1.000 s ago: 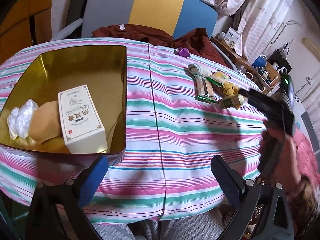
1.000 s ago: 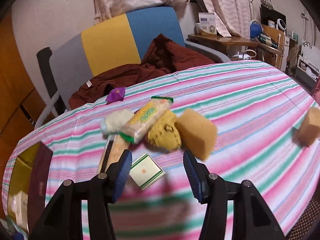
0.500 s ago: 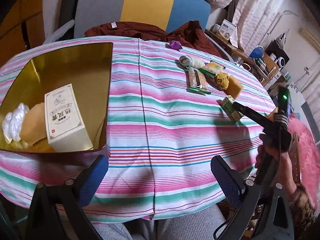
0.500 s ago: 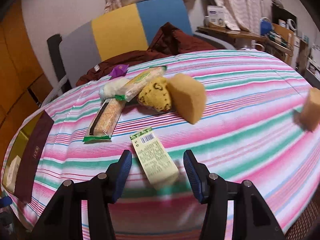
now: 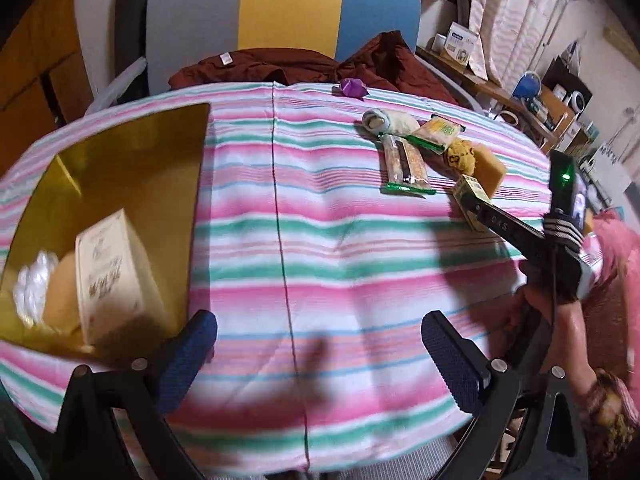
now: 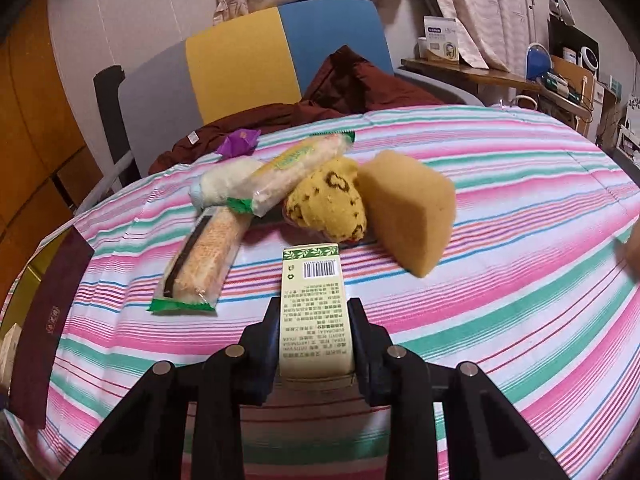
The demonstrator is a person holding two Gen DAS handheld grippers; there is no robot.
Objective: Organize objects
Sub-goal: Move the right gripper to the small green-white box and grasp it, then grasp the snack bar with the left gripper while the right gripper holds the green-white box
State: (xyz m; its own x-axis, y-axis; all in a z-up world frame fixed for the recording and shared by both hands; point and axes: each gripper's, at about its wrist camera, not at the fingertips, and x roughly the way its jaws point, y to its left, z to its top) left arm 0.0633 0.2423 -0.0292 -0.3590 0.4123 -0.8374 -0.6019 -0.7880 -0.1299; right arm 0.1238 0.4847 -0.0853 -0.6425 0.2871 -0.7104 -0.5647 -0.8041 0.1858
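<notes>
My right gripper (image 6: 315,309) has its jaws closing on a small cream and green box (image 6: 312,276) that lies on the striped tablecloth (image 6: 500,280); both pads press its sides. In the left wrist view the same box (image 5: 466,192) shows at the right, under the right gripper's black finger. Just behind it lie a tan sponge (image 6: 408,208), a yellow spotted plush (image 6: 328,204), two wrapped snack bars (image 6: 208,256) and a white roll (image 6: 224,184). My left gripper (image 5: 320,356) hangs open over the near table edge, with nothing between its fingers.
A gold tray (image 5: 132,152) at the left holds a white box (image 5: 116,276), a tan sponge (image 5: 60,296) and clear wrap (image 5: 32,288). A purple wrapper (image 5: 352,87) lies at the far edge. Behind the table are a chair with brown cloth (image 5: 280,66) and cluttered shelves at the right.
My right gripper has come down over the small green box and closed onto its sides. The left gripper has drifted sideways along the near table edge, still open.
</notes>
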